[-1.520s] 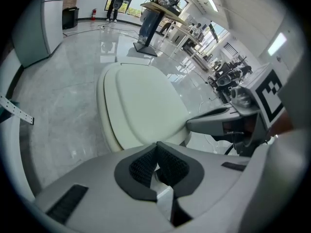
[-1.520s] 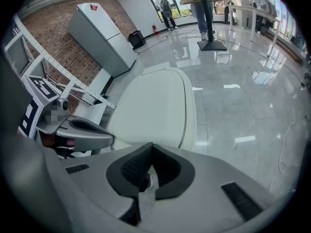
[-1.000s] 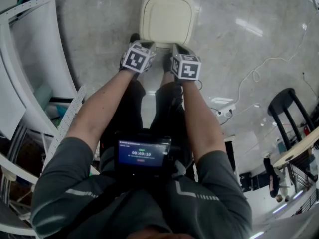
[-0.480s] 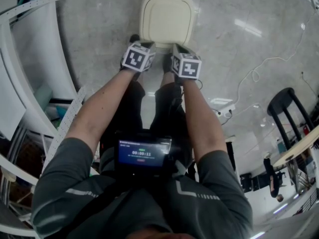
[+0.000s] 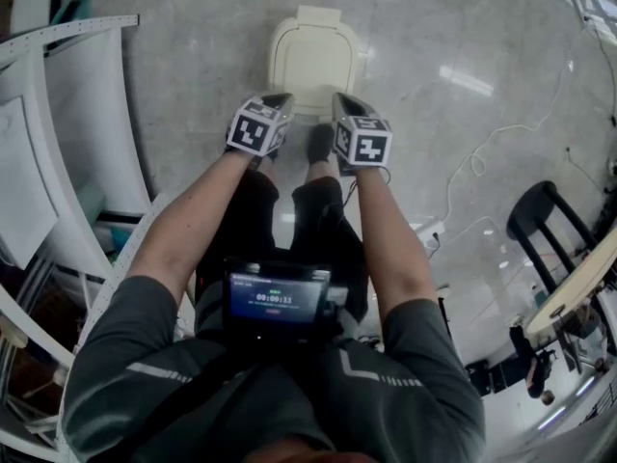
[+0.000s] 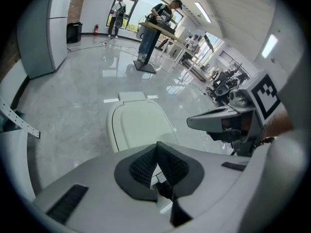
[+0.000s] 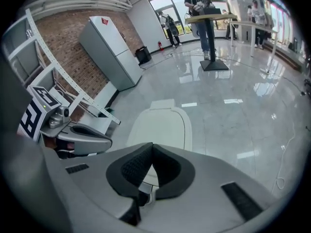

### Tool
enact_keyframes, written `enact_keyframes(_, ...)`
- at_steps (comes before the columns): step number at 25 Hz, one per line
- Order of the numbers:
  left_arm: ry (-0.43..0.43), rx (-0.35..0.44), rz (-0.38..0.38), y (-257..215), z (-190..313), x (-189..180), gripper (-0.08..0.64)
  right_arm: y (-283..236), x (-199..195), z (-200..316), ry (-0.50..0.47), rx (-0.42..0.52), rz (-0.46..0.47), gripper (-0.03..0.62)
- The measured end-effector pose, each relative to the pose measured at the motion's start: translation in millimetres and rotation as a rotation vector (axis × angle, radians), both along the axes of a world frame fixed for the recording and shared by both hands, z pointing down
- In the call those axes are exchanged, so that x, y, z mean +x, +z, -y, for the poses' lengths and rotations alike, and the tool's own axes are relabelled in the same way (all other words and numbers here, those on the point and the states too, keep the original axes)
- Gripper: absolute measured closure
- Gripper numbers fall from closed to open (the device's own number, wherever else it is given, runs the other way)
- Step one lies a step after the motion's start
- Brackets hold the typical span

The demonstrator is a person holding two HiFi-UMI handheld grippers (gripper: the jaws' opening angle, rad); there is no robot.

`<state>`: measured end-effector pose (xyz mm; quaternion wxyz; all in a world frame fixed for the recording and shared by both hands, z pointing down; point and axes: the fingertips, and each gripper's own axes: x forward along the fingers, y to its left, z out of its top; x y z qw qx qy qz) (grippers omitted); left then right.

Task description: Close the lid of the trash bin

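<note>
The cream trash bin [image 5: 312, 58] stands on the grey floor in front of the person's feet, its lid down flat. My left gripper [image 5: 279, 100] and right gripper [image 5: 344, 100] hover side by side just short of the bin's near edge, both shut and holding nothing. In the left gripper view the lid [image 6: 138, 125] lies beyond the shut left gripper [image 6: 156, 147], with the right gripper [image 6: 218, 122] alongside. The right gripper view shows the lid [image 7: 163, 125] past the shut right gripper [image 7: 151, 148], and the left gripper [image 7: 82, 135] at the left.
A white metal shelving rack [image 5: 67, 162] runs along the left. A black stool [image 5: 545, 220], a power strip [image 5: 429, 230] and a white cable [image 5: 482, 152] lie on the floor to the right. A grey fridge [image 7: 109, 50] and people at standing tables [image 7: 204, 18] are farther off.
Both grippers have drawn back a little from the bin's near edge, toward the person. The lid stays down. The head view has shifted slightly.
</note>
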<state>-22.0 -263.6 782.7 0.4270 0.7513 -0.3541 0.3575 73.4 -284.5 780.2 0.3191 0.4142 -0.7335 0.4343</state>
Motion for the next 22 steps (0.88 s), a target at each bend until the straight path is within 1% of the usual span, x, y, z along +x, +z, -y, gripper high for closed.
enact_keyframes(2, -0.021, 0.024, -0.001, -19, 12, -4, 0.563, -26, 0, 16, -0.017, 0.060, 0.018, 0.581)
enact_keyframes(5, -0.036, 0.096, -0.020, -58, 35, -7, 0.563, -69, -1, 38, -0.041, 0.139, 0.039, 0.581)
enact_keyframes(7, -0.044, 0.162, -0.043, -89, 50, -9, 0.563, -101, -4, 47, -0.057, 0.181, 0.086, 0.581)
enact_keyframes(9, -0.065, 0.229, -0.064, -122, 63, -13, 0.563, -136, -8, 54, -0.073, 0.226, 0.155, 0.583)
enact_keyframes(11, -0.104, 0.280, -0.092, -153, 72, -17, 0.563, -168, -7, 61, -0.074, 0.272, 0.195, 0.583)
enact_keyframes(14, -0.136, 0.338, -0.112, -190, 80, -21, 0.563, -209, -2, 74, -0.053, 0.337, 0.206, 0.582)
enact_keyframes(16, -0.128, 0.368, -0.112, -211, 83, -22, 0.563, -233, 2, 82, -0.037, 0.371, 0.215, 0.582)
enact_keyframes(18, -0.121, 0.398, -0.116, -233, 85, -22, 0.563, -257, 3, 88, -0.033, 0.389, 0.246, 0.583)
enact_keyframes(20, -0.128, 0.435, -0.126, -257, 89, -24, 0.563, -282, 3, 93, -0.044, 0.408, 0.278, 0.583)
enact_keyframes(22, -0.143, 0.477, -0.140, -282, 95, -27, 0.563, -309, 4, 100, -0.063, 0.444, 0.288, 0.583)
